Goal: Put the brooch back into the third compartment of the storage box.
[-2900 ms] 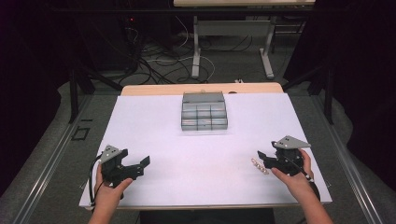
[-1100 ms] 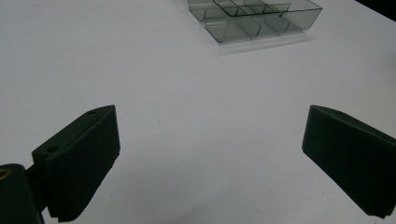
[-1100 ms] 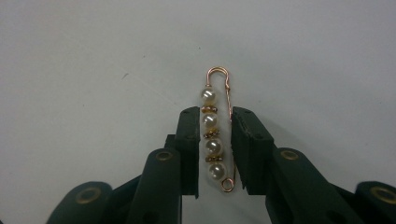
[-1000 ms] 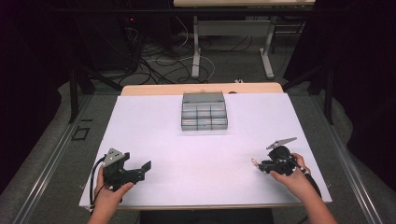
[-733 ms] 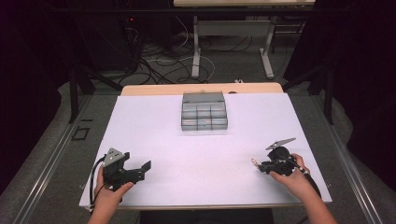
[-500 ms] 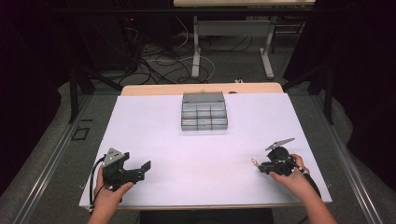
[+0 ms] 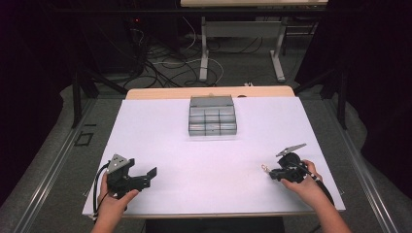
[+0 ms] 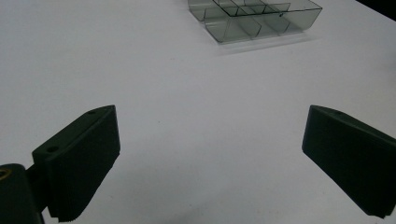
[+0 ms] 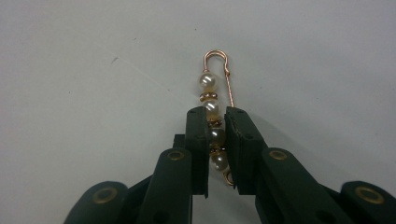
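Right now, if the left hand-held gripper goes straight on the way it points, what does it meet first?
Probably bare white table; the left hand-held gripper aims a bit left of the clear compartment tray.

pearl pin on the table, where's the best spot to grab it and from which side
Grip the pearl pin across its beaded middle, coming along its length from the clasp end. It lies flat and narrow, so jaws either side of the pearls fit, as the right gripper has it now; the thin wire loop would slip.
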